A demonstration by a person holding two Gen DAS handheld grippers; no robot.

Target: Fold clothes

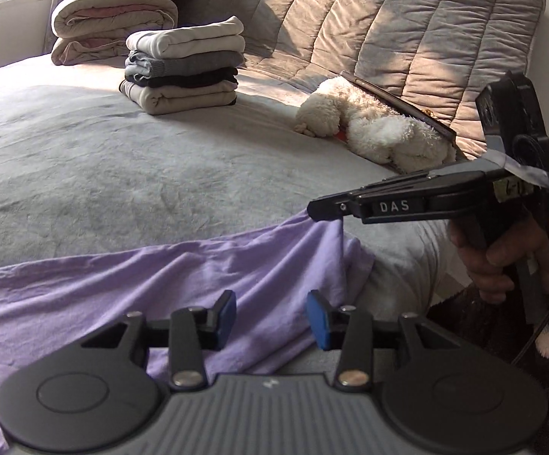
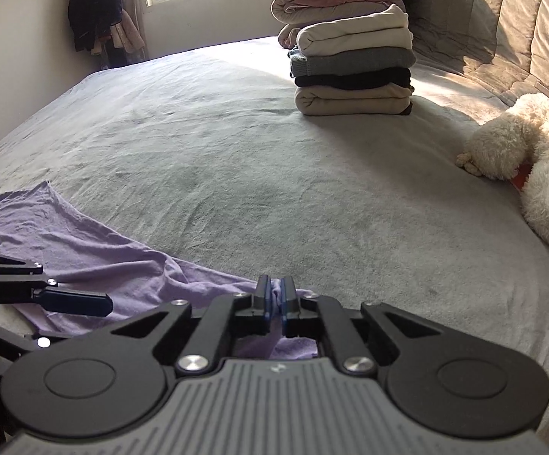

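Right wrist view shows your right gripper point(image 2: 274, 295) clamped on a pinch of the lilac garment point(image 2: 85, 250), which spreads toward 9 o'clock across the grey bed cover point(image 2: 274, 174). Your left gripper point(image 1: 270, 318) hovers over the same cloth, fingers apart with nothing between them. At 12 o'clock sits the stack of folded clothes point(image 2: 354, 72); a white plush toy point(image 2: 532, 159) lies at 3 o'clock.

The right gripper point(image 2: 274, 297) is pinching a fold of lilac cloth point(image 2: 96, 254) between its blue pads, jaws nearly together. The left gripper point(image 1: 270, 318) is hovering with its jaws apart over the cloth, nothing between them. A hand point(image 1: 502, 258) is gripping the right handle at three o'clock.
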